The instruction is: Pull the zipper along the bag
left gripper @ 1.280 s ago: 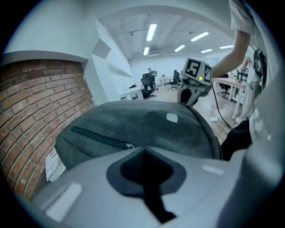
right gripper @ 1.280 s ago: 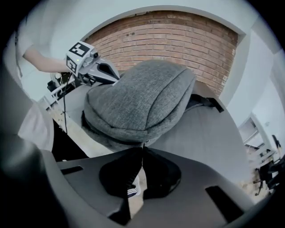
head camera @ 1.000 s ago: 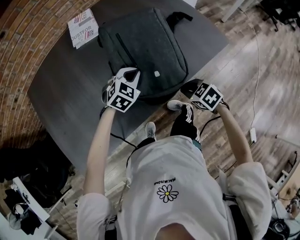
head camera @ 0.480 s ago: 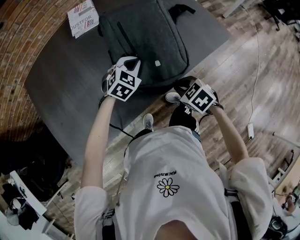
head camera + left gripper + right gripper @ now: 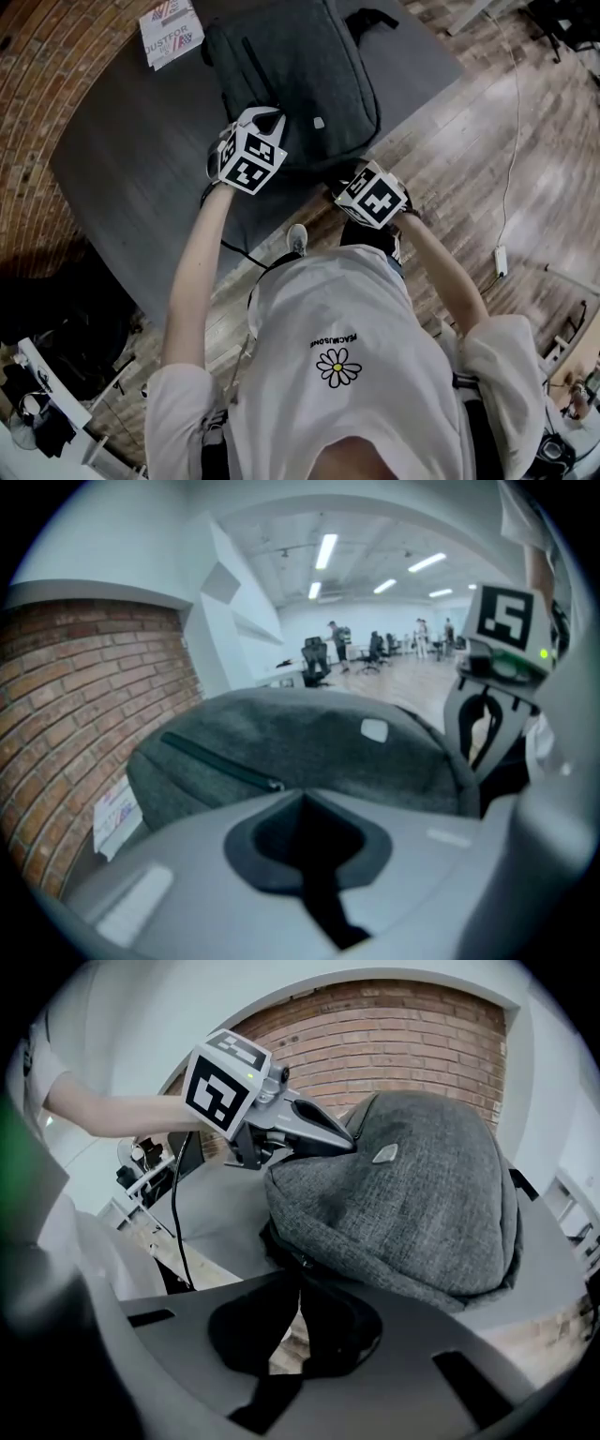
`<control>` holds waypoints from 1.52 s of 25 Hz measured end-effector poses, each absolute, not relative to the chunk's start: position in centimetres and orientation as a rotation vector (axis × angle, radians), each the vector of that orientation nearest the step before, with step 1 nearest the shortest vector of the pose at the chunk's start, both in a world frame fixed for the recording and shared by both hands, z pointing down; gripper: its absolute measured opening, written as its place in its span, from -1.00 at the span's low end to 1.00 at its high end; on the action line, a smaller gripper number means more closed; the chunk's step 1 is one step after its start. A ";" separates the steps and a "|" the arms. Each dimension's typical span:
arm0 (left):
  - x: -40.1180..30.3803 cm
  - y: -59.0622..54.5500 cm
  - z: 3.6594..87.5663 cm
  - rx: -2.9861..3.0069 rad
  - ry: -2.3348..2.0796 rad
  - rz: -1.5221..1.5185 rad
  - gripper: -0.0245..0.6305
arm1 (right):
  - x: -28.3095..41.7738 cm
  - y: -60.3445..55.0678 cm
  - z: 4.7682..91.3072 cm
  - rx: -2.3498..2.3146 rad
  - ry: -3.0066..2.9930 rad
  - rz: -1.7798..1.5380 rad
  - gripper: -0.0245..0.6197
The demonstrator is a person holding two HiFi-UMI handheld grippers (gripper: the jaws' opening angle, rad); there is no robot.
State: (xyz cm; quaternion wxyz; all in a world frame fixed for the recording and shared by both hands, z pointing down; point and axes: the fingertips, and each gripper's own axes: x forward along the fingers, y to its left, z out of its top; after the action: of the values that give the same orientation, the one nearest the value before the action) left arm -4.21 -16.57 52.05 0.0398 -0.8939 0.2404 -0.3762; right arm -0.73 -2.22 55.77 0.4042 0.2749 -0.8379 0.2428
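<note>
A grey fabric backpack (image 5: 300, 75) lies flat on the dark table (image 5: 141, 159). My left gripper (image 5: 270, 117) is shut, and its tips rest against the bag's near left side; the right gripper view shows those tips (image 5: 349, 1144) touching the fabric. Whether any fabric is pinched I cannot tell. My right gripper (image 5: 341, 184) is at the bag's near edge, over the table's rim. In the right gripper view its jaws (image 5: 295, 1283) are shut on a dark zipper pull that runs from the small slider (image 5: 302, 1260) on the bag's bottom seam.
A printed booklet (image 5: 171, 33) lies on the table beyond the bag, next to the brick wall (image 5: 47, 84). The person's shoe (image 5: 298, 239) and wooden floor (image 5: 487, 141) lie below the table's edge. A cable hangs from the left gripper.
My right gripper has moved left along the bag's near edge, closer to the left gripper. The left gripper has stayed on the bag.
</note>
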 end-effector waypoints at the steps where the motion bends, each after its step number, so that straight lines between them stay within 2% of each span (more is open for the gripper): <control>1: -4.2 -16.6 52.0 -2.737 0.735 -1.151 -0.93 | -0.9 -2.1 55.5 0.695 -2.125 0.630 -0.89; 7: -4.2 -16.5 51.9 -2.750 0.740 -1.147 -0.93 | -1.6 -2.8 56.1 0.883 -2.085 0.893 -0.90; 12: -4.2 -16.5 51.8 -2.781 0.723 -1.134 -0.93 | -1.6 -2.4 56.3 0.974 -2.050 0.960 -0.90; 19: -4.5 -16.8 51.9 -2.745 0.744 -1.139 -0.93 | -5.5 -1.9 56.0 0.776 -2.111 0.714 -0.90; 22: -5.1 -17.3 52.0 -2.698 0.737 -1.179 -0.93 | -8.3 -2.0 55.7 0.720 -2.148 0.710 -0.89; 27: -5.2 -17.5 51.6 -2.741 0.712 -1.131 -0.93 | -8.4 -2.4 56.1 0.761 -2.166 0.759 -0.90; 33: -11.4 -18.4 48.9 -2.605 0.867 -1.020 -0.93 | -8.5 -2.4 56.3 0.736 -2.181 0.756 -0.90; 35: -14.0 -17.6 49.1 -2.597 0.798 -1.062 -0.93 | -8.4 -2.4 56.3 0.731 -2.184 0.758 -0.90; 36: -14.9 -16.8 49.6 -2.600 0.715 -1.102 -0.69 | -8.4 -2.4 56.3 0.727 -2.185 0.757 -0.90; 37: -15.6 -15.9 50.1 -2.594 0.625 -1.145 -0.20 | -8.4 -2.5 56.4 0.724 -2.186 0.757 -0.90; 38: -16.1 -15.1 50.6 -2.569 0.541 -1.186 -0.19 | -8.4 -2.5 56.4 0.720 -2.187 0.757 -0.90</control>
State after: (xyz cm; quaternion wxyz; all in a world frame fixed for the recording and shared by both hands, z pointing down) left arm -16.13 -15.13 50.64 0.1301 -0.8842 0.1862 -0.4082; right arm -8.41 -2.48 56.41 0.3514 0.2783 -0.8448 0.2922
